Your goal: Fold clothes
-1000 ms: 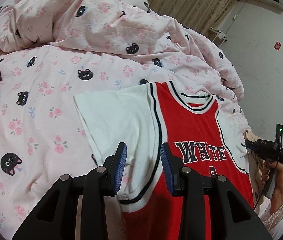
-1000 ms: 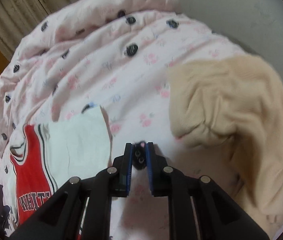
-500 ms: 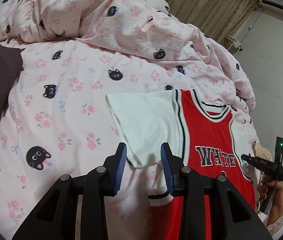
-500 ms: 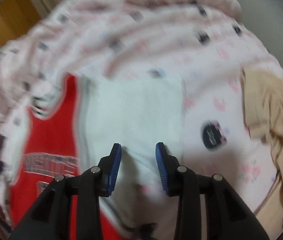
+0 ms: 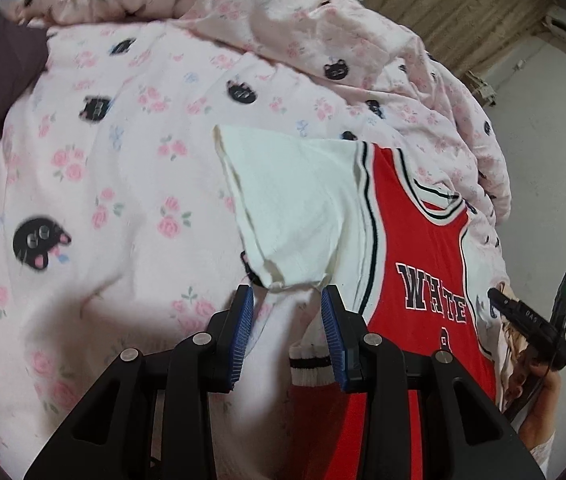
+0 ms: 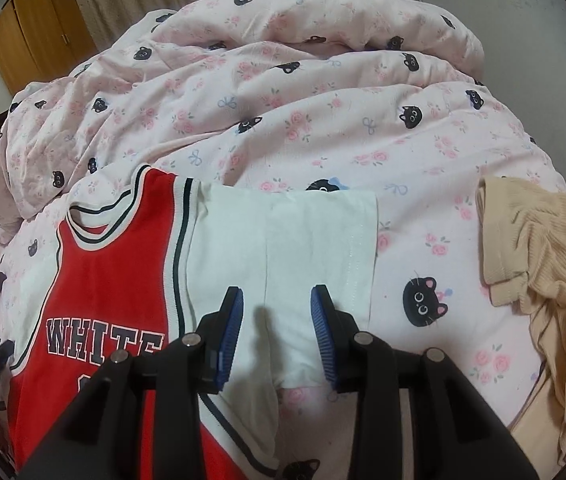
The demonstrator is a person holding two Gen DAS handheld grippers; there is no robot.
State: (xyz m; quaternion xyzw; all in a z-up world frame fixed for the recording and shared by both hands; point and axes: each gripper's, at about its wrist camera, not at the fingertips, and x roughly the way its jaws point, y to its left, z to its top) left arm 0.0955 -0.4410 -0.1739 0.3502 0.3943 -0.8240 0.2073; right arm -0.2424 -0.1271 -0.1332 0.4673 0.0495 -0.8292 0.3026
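The left gripper (image 5: pixel 286 322) is seen with its blue-padded jaws spread wide apart, nothing clamped between them; the lower corner of the white short sleeve (image 5: pixel 295 216) lies just ahead of the fingertips. The right gripper (image 6: pixel 277 322) is likewise held wide open above the other white sleeve (image 6: pixel 287 256), gripping nothing. The red and white basketball-style T-shirt lettered "WHITE" (image 5: pixel 419 264) is spread flat on the pink quilt printed with black cats and roses (image 5: pixel 103 184), between the two grippers. A beige ribbed garment (image 6: pixel 543 272) is crumpled at the right, well apart from the shirt.
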